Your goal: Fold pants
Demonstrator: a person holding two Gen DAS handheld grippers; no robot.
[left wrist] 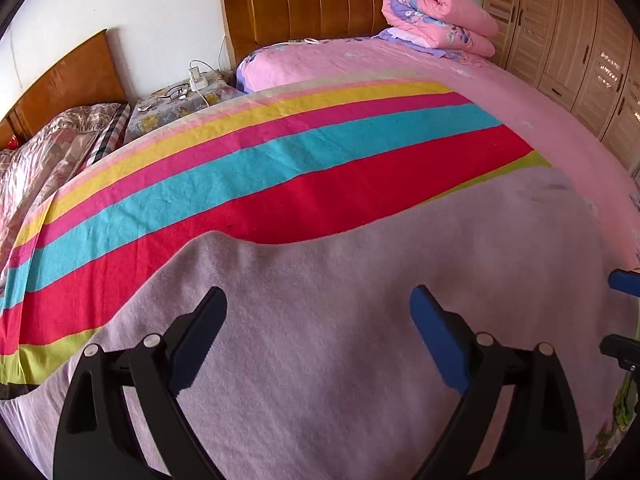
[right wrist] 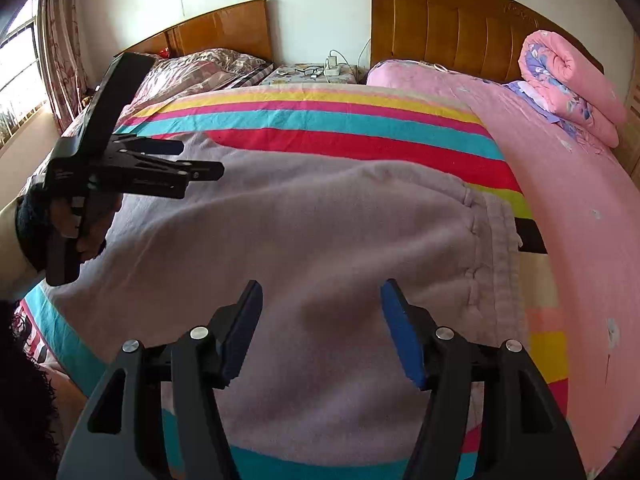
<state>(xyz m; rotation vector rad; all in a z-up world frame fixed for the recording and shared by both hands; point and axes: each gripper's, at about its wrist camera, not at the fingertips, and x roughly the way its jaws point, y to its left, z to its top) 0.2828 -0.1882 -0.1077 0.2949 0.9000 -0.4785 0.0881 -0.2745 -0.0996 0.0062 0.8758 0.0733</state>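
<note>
Pale lilac fleece pants (left wrist: pixel 340 320) lie spread flat on a striped blanket (left wrist: pixel 240 168) on the bed. In the right wrist view the pants (right wrist: pixel 300 232) show their waistband (right wrist: pixel 500 248) at the right. My left gripper (left wrist: pixel 318 300) is open and empty, just above the pants' middle; it also shows at the left of the right wrist view (right wrist: pixel 192 156). My right gripper (right wrist: pixel 322 296) is open and empty above the pants near the waist end; its fingertip (left wrist: pixel 622 280) shows at the right edge of the left wrist view.
A rolled pink quilt (left wrist: pixel 436 12) lies by the wooden headboard (left wrist: pixel 312 4). A pink sheet (right wrist: pixel 560 200) covers the bed's right side. A nightstand with glasses and a charger (left wrist: pixel 180 96) stands between two beds. Wardrobe doors (left wrist: pixel 560 40) are at right.
</note>
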